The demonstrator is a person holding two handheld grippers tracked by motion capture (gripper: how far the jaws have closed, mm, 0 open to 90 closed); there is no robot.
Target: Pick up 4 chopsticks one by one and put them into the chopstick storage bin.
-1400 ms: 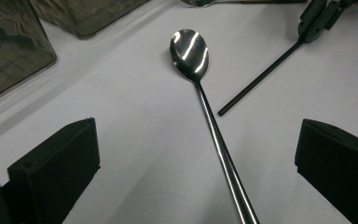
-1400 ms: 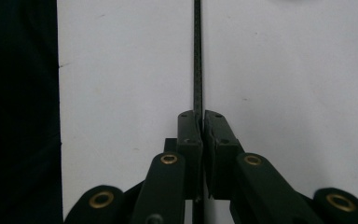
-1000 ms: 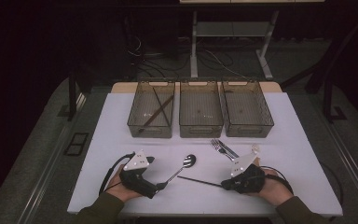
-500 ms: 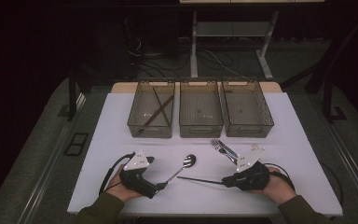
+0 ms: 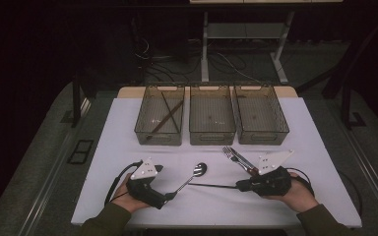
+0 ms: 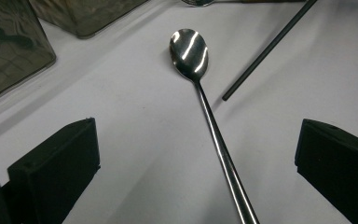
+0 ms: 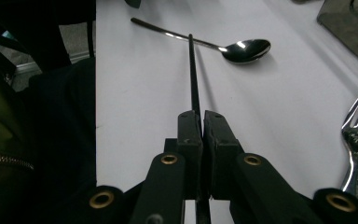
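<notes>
We are looking down on a white-covered table (image 5: 128, 123) carrying three smoke-tinted, mesh-patterned plastic bins (image 5: 212, 120) side by side at its far edge; the leftmost is holding two thin dark sticks lying crossed. Near the right gripper (image 5: 237, 185), a steel fork (image 5: 232, 155) is lying on the cloth. We are clamping a slender, matte black chopstick (image 5: 211, 185) between that gripper's closed jaws; it is pointing toward the left hand, its free tip passing just beside the handle of a polished, long-handled spoon (image 5: 193, 174). The left gripper (image 5: 170, 195) is resting with its jaws standing wide apart, the spoon's handle running between them, untouched.
</notes>
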